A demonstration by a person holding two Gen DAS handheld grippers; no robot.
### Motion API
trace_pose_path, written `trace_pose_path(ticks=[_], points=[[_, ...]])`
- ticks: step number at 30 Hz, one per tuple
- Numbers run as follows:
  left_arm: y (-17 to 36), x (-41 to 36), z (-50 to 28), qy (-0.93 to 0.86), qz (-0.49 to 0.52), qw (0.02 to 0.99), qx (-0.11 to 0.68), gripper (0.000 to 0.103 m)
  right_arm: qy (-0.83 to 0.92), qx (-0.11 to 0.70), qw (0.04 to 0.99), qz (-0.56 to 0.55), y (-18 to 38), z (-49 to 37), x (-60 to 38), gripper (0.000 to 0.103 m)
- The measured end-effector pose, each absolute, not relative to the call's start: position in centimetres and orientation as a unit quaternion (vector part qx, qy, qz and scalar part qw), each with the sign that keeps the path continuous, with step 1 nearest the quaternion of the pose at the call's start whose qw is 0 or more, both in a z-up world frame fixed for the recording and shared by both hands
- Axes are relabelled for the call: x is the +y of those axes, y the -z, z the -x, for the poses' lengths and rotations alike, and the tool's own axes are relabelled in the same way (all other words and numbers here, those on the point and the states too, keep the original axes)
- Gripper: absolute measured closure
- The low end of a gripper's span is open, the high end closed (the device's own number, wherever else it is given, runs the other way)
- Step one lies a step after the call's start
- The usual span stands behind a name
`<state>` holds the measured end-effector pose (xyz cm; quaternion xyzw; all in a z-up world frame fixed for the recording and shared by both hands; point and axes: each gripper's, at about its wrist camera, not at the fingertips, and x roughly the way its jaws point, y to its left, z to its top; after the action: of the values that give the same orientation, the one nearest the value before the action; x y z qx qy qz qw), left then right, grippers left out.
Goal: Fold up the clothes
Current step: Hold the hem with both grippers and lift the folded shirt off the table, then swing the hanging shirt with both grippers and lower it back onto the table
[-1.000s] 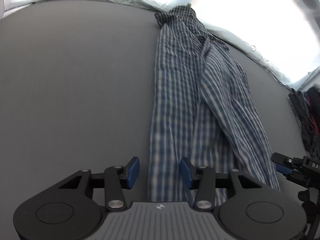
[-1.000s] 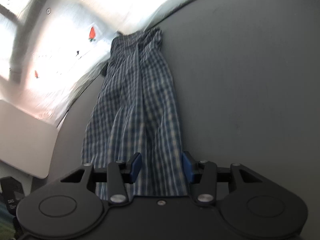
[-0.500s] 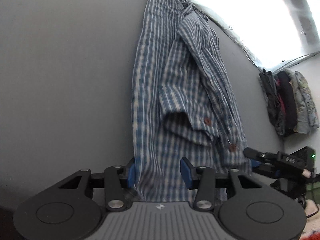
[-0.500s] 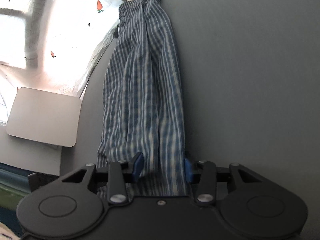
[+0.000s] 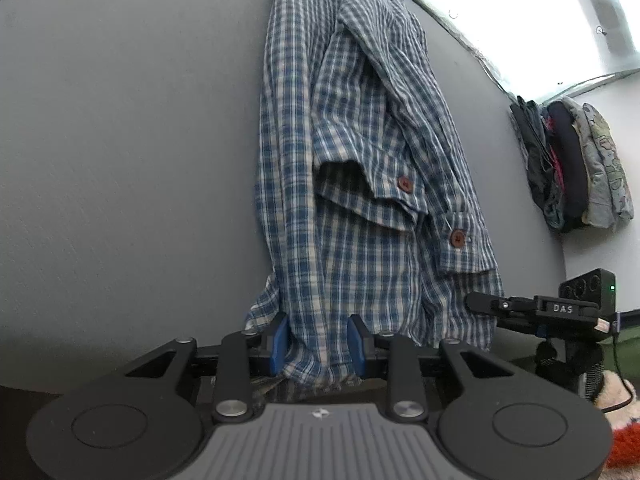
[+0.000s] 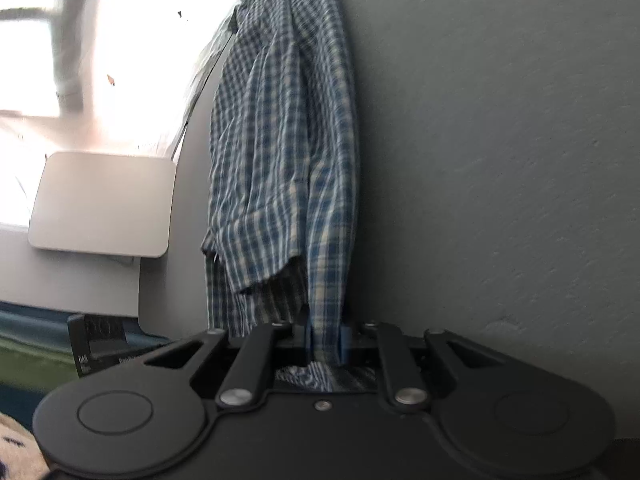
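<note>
Both near corners of the plaid shirt (image 5: 360,184) have come up off the grey table (image 5: 120,160) since a second ago, when the garment lay flatter and both sets of blue pads stood apart on either side of its hem; now the cloth bunches between them and the near edge hangs over the table's front. That table fills most of both views, with a bright window band along its far side, a pale tray-like panel (image 6: 104,204) off to its left in the right wrist view, and a pile of other clothes (image 5: 576,164) against the wall at far right. On it the shirt is drawn into a long narrow strip, its long axis running from near to far, collar end at the far edge and hem nearest the cameras, so a lift at the near end should, I judge, carry that end back over the far part. A cuffed sleeve with two brown buttons (image 5: 458,238) lies folded across the front. Left gripper (image 5: 318,338) is narrowed on a gather of hem, pads not fully together because the fabric fills the gap. Right gripper (image 6: 324,342) is pinched tight on the other corner, cloth trailing down behind its fingers.
</note>
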<state>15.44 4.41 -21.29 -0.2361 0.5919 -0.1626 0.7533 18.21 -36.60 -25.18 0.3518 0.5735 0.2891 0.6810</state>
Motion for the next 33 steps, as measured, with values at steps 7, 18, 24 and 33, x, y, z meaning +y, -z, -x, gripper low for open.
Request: trace_pose_path(ticks=[7, 18, 24, 33], points=[[21.4, 5.7, -15.1, 0.171, 0.295, 0.732, 0.590, 0.102, -0.317, 0.547, 0.659, -0.408, 25.2, -17.8, -37.0, 0.097], [21.5, 4.5, -15.1, 0.171, 0.235, 0.747, 0.598, 0.071, -0.298, 0.555, 0.670, -0.393, 25.0, -17.5, -36.5, 0.079], [21.3, 4.4, -15.5, 0.184, 0.245, 0.740, 0.599, 0.090, -0.300, 0.554, 0.687, -0.361, 24.6, -17.1, -35.1, 0.097], [18.5, 6.4, -16.8, 0.218, 0.407, 0.732, 0.500, 0.102, -0.354, 0.462, 0.669, -0.462, 21.8, -17.9, -34.9, 0.098]])
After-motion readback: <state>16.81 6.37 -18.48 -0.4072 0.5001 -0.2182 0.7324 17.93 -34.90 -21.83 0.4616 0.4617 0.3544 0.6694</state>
